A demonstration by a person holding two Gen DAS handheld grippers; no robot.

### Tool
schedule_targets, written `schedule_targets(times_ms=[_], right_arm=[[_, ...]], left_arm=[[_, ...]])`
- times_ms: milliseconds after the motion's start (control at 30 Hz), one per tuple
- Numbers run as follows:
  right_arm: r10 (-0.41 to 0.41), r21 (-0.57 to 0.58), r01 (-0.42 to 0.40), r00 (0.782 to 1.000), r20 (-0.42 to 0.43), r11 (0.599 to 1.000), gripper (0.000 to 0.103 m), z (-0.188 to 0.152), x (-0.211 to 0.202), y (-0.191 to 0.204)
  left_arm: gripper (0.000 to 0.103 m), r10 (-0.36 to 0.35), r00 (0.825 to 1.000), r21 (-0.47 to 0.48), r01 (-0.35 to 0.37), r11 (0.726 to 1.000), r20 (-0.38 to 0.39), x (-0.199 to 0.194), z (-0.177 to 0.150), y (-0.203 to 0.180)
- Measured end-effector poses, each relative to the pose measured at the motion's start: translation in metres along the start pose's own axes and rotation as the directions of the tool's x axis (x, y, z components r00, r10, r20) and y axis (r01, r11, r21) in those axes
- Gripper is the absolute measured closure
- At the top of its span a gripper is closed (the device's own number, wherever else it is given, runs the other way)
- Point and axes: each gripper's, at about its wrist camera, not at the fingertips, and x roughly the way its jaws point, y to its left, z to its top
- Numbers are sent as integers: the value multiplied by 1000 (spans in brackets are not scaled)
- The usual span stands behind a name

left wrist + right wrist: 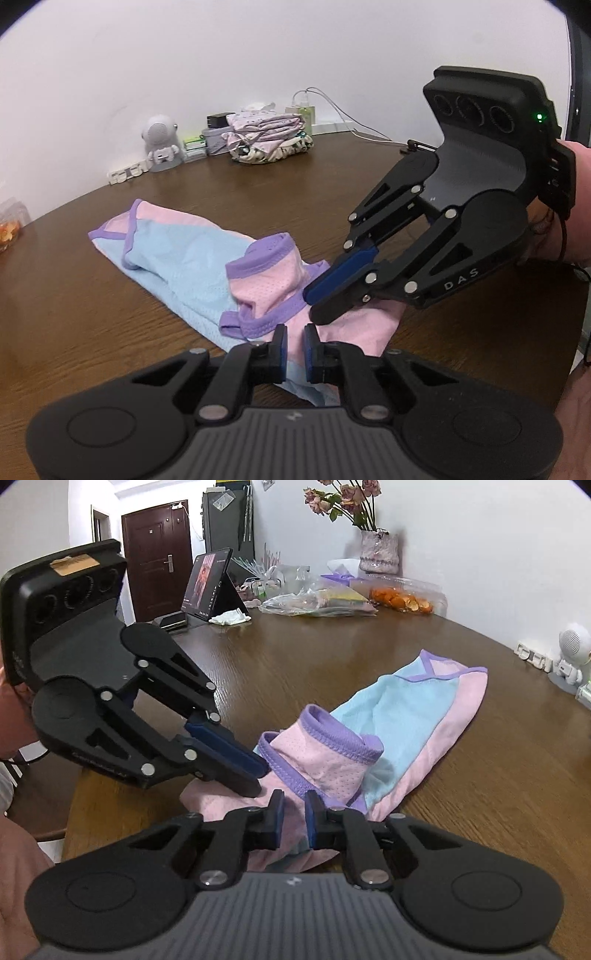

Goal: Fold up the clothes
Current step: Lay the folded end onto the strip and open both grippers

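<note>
Because both of my grippers sat low at the near end of the garment (192, 258), I watched that end first: my left gripper (294, 345) had its jaws drawn close with a narrow gap, pink mesh showing between the pads, though I could not tell whether they truly pinched it. My right gripper (325, 299) was nearly closed too, its tips down on the pink cloth just beside the left; whether it held a layer I could not say. The garment, pink and pale blue with purple trim, lay stretched across the brown surface (92, 332), a purple-edged opening bunched up just past my grippers and the far end flat. I judged the risk to be a grip on one layer only, so the fold would drag crooked. Beyond lay a stack of folded clothes (266, 138).
</note>
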Motion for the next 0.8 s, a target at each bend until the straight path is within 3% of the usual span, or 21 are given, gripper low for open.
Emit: schedule_targets(times_ms=[100,200,367,567,633,800], right_arm=[[19,27,-19,1000,5,999,91,-4,-2,-4],[43,67,-48,997,65,997,89,-3,-21,-5],[-52,43,47,991,127,998,87,7,-35,-1],[-102,80,97,993,60,992,88,21,8,-15],[-98,97,95,995,23,991,88,18,20,-19],[-84,121,81,996,21,989,88,16,24,-24]], left_arm=[[94,0,1000,-5,0,1000,9,-3,-1,-1],[91,-12,998,-10,13,1000,60,-15,5,0],[91,16,994,4,-17,1000,104,-13,24,2],[92,81,996,-53,-79,995,31,20,27,18],[92,70,998,-77,-69,995,9,26,22,22],[91,42,999,-114,-40,993,15,26,19,32]])
